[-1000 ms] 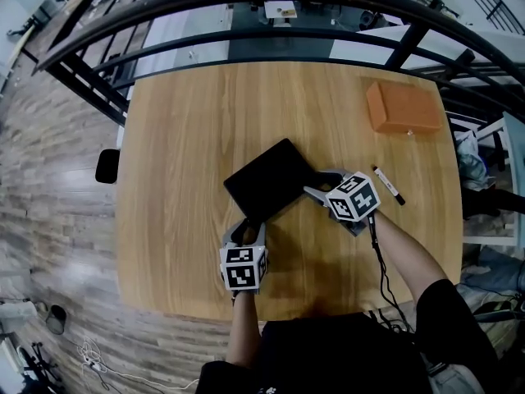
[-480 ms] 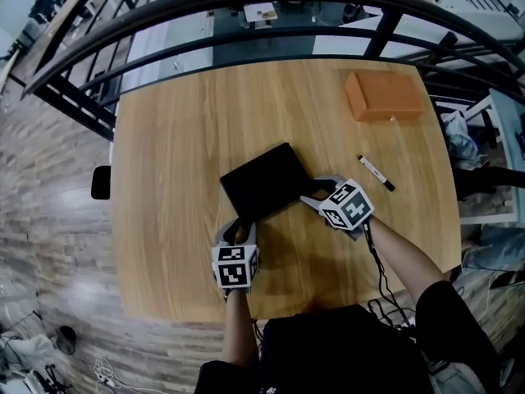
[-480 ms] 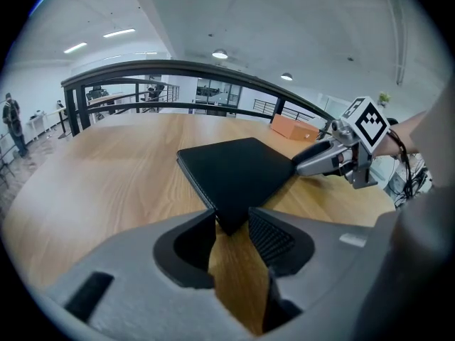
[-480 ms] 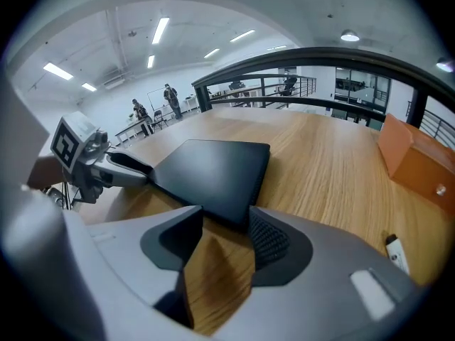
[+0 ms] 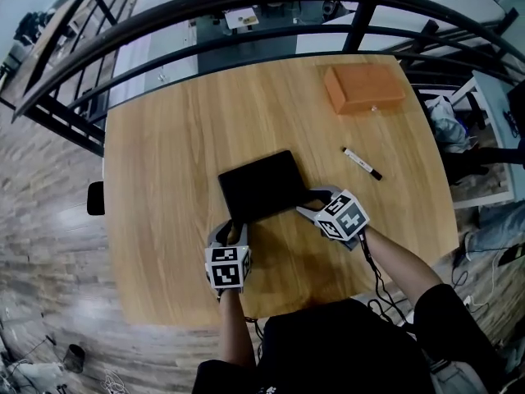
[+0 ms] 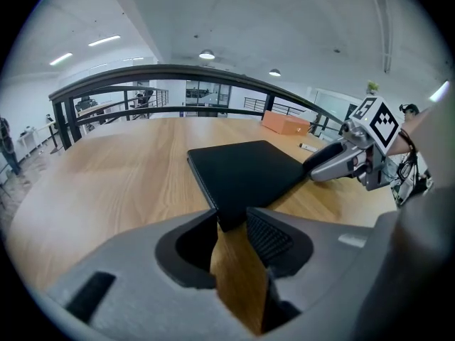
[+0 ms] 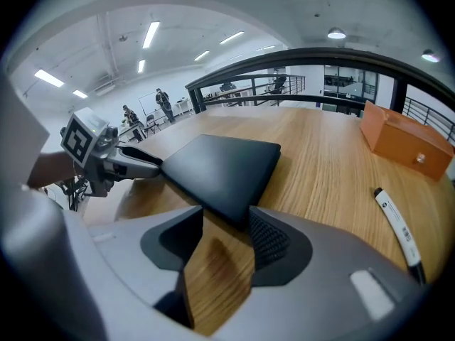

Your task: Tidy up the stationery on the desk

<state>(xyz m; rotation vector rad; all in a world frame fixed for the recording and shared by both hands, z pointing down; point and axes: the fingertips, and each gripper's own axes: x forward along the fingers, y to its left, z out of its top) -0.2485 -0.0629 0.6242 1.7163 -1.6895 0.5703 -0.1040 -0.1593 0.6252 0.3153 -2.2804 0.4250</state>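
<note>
**Desk**: light wood, square top, seen from above. A black railing runs behind its far edge.

**Black notebook**: closed and laid flat near the middle of the desk, slightly toward the near edge. It is met at two near corners, one by each gripper.

**Left gripper**: pointed down and away at the notebook's near-left corner. In the left gripper view that corner is seen between the jaws. It fills the gap at their tips and touches both inner faces. The jaws have just been closing, and the corner is clamped between them. The marker cube is carried behind the jaws.

**Right gripper**: set at the notebook's near-right corner and angled in from the right. In the right gripper view the corner is wedged between the two jaws and gripped by them. Its marker cube is turned toward the camera.

**Marker pen**: white barrel with a black cap, lying loose on the wood to the right of the notebook and apart from it.

**Orange box**: closed and placed near the far right corner of the desk, well apart from the pen and the notebook.
</note>
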